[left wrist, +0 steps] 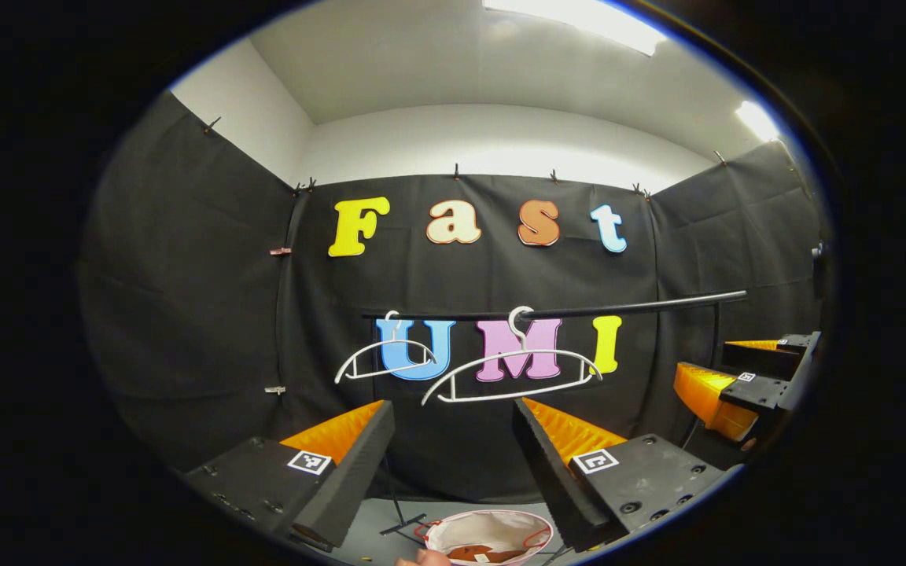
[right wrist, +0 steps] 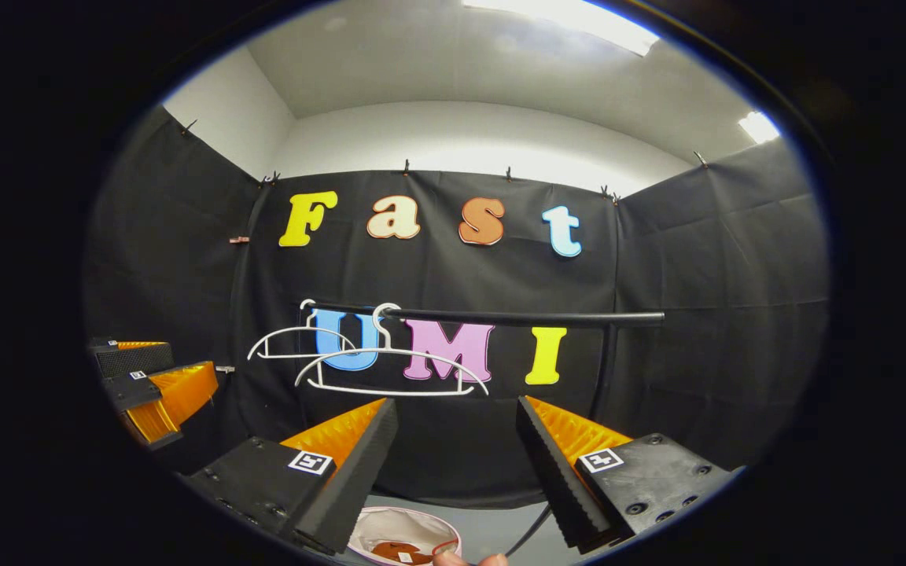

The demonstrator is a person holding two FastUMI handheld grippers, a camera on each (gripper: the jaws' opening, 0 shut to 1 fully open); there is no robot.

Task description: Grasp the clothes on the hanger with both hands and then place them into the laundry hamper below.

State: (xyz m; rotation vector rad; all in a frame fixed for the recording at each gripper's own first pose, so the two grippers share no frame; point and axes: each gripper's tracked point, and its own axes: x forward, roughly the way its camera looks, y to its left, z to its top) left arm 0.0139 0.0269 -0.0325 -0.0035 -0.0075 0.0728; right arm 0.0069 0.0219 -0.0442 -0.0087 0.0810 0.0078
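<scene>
Two bare white hangers (left wrist: 512,369) (left wrist: 386,358) hang on a black rail (left wrist: 634,306); in the right gripper view the hangers (right wrist: 390,369) (right wrist: 296,342) hang from the rail (right wrist: 532,318) too. A white laundry hamper (left wrist: 532,523) stands on the floor below, with a brown garment (left wrist: 478,554) inside. The right gripper view shows the hamper (right wrist: 370,527) and the garment (right wrist: 390,552) as well. My left gripper (left wrist: 453,428) is open and empty, held above the hamper. My right gripper (right wrist: 457,428) is open and empty too, and it appears at the right edge of the left gripper view (left wrist: 724,373). The left gripper shows at the left edge of the right gripper view (right wrist: 138,377).
The rail rests on a black stand with an upright post (right wrist: 604,369) and feet (left wrist: 402,525) on the grey floor. Fingertips of a hand (right wrist: 469,560) show at the bottom edge, and a hand (left wrist: 421,558) shows in the left gripper view too. Black cloth walls close in three sides.
</scene>
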